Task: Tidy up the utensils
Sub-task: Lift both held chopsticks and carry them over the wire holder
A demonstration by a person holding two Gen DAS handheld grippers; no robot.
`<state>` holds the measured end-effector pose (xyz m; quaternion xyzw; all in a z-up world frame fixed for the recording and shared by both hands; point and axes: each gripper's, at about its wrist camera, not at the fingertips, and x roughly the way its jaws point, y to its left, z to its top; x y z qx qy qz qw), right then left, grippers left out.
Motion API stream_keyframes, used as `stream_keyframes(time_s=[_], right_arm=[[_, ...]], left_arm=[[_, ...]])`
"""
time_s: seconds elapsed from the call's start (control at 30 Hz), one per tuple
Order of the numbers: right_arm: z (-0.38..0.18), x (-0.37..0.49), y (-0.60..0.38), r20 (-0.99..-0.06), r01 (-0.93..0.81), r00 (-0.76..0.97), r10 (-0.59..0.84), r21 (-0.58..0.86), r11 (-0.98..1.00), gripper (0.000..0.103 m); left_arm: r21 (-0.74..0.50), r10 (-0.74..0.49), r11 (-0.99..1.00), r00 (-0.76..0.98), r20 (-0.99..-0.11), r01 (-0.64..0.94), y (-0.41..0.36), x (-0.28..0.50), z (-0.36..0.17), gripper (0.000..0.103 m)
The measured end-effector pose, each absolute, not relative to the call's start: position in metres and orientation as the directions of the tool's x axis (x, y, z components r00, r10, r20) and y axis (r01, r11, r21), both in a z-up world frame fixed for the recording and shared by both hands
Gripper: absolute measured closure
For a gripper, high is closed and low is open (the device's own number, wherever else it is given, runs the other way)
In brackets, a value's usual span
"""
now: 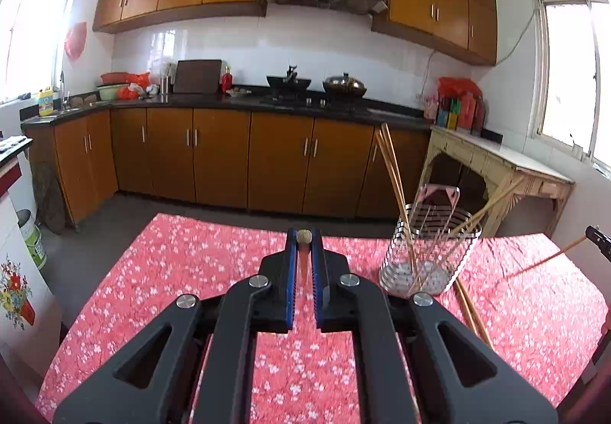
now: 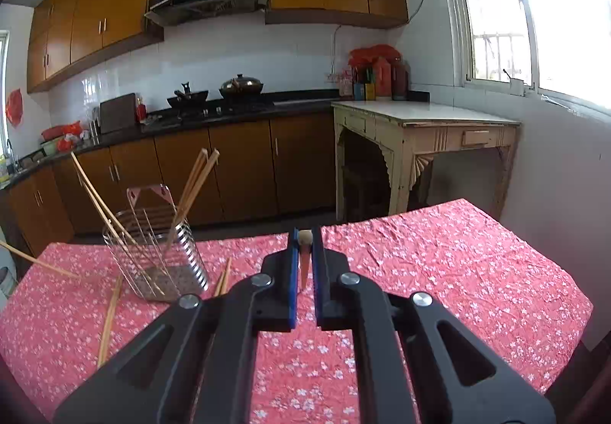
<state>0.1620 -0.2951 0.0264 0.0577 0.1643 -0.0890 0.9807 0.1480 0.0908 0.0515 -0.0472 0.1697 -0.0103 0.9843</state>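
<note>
My left gripper (image 1: 304,237) is shut on a wooden chopstick (image 1: 304,259), seen end-on between the blue pads above the red flowered tablecloth (image 1: 191,263). In the same way, my right gripper (image 2: 305,236) is shut on another chopstick (image 2: 304,269). A wire utensil holder (image 1: 431,252) (image 2: 156,256) stands on the table between the two grippers, with several chopsticks leaning in it. In the left wrist view, the right gripper's tip (image 1: 600,242) shows at the right edge, its chopstick (image 1: 546,258) slanting down toward the cloth. In the right wrist view, the left gripper's chopstick (image 2: 38,259) enters at the left edge.
Loose chopsticks (image 1: 471,313) (image 2: 110,313) lie on the cloth beside the holder, and another pair (image 2: 223,280) lies just in front of it. Beyond the table are brown kitchen cabinets (image 1: 217,156), a dark counter with pans, and a pale side table (image 2: 424,118) under the window.
</note>
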Motion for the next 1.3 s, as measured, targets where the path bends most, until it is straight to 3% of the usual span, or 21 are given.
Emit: stream_keyframes(time_s=[0.7,1.1,1.3], right_arm=[[0.073,0.147,-0.295,-0.251,0.084,0.967,-0.036,0.186,0.979,0.096],[0.159,0.143,-0.273,-0.151,-0.103,0.978,0.144,0.248,0.963,0.096],[0.180,0.173,-0.247,-0.128,-0.134,0.978,0.166,0.232,0.964,0.096]], left_arm=[[-0.119,-0.064,0.992,0.971,-0.231,0.037,0.084,0.139,0.090,0.096],[-0.182,-0.152,0.975,0.979,-0.135,0.126,0.053,0.155,0.158,0.096],[-0.205,-0.165,0.968,0.983,-0.086,0.145,0.030,0.175,0.182,0.096]])
